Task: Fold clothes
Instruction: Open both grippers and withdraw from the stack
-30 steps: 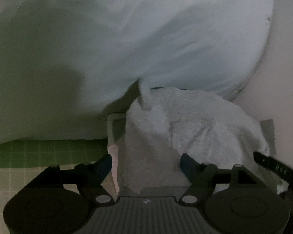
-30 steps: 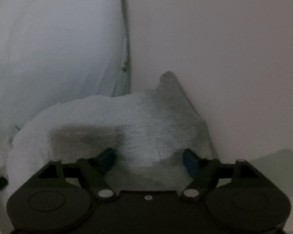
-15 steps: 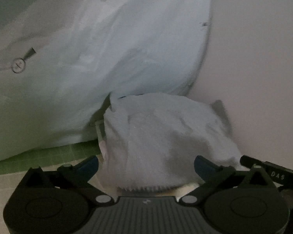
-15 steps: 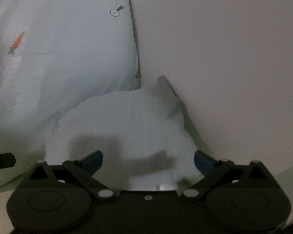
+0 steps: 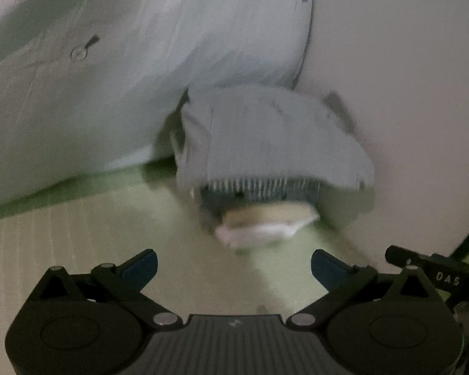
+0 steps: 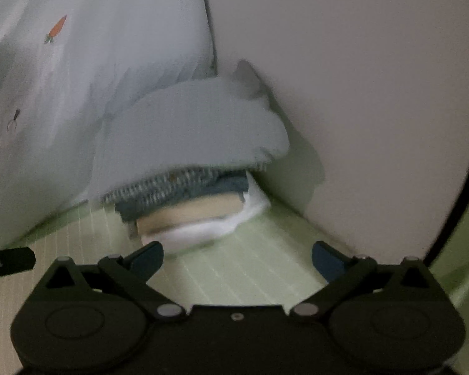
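A stack of folded clothes stands in the corner between a pillow and the wall. Its top piece is a pale grey fuzzy garment (image 5: 275, 137) (image 6: 197, 125), draped over a striped blue piece (image 6: 178, 187), a beige piece (image 6: 187, 215) and a white piece (image 6: 203, 231). My left gripper (image 5: 234, 265) stands open a short way in front of the stack, nothing between its blue fingertips. My right gripper (image 6: 237, 257) is open too, near the stack's front edge, and holds nothing.
A big white pillow (image 5: 125, 62) (image 6: 78, 93) with small carrot prints leans behind and left of the stack. A plain wall (image 5: 406, 93) (image 6: 359, 93) rises on the right. The green checked sheet (image 5: 93, 234) (image 6: 234, 275) lies beneath. The other gripper's black edge (image 5: 437, 268) shows at right.
Both grippers opened wide and drew back from the fuzzy garment, which now lies on the stack. The lower folded layers and green sheet have come into view.
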Tool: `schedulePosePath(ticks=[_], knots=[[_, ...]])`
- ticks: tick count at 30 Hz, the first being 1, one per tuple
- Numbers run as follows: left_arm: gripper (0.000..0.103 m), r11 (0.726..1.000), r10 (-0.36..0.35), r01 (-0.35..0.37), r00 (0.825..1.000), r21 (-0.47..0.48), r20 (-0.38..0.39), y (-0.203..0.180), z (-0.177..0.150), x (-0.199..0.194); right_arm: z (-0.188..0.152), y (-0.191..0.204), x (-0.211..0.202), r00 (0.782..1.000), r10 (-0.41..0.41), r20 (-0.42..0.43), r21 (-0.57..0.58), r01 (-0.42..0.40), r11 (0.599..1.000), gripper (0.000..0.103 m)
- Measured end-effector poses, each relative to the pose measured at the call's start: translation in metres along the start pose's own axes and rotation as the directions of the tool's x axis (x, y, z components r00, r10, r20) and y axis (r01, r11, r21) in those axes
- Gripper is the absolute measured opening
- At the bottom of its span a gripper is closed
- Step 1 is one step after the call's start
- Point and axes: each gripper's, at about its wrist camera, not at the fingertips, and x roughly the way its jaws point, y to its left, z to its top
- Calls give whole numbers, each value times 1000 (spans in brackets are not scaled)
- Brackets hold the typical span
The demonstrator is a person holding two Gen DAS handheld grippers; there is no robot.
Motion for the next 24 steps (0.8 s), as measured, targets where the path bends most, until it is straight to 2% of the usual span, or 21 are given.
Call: schedulePosePath(ticks=[3, 8, 16, 24], knots=[[103, 999, 27, -27, 1000, 44, -15, -2, -15, -4, -21, -1, -15, 1000, 1, -28, 2, -1, 1000, 102], [103, 997, 24, -23, 1000, 79, -19, -4, -28, -11, -45, 5, -21, 997, 13, -71, -13, -14, 1000, 102], [103, 990, 14, -15, 1000, 141, 8, -13, -31, -16, -50, 12, -22, 996, 34, -87, -29, -36, 999, 102], [103, 985, 4, -3, 1000, 172, -3, -16, -29, -13, -46, 11, -20, 996, 34, -81, -17, -35, 999, 102]])
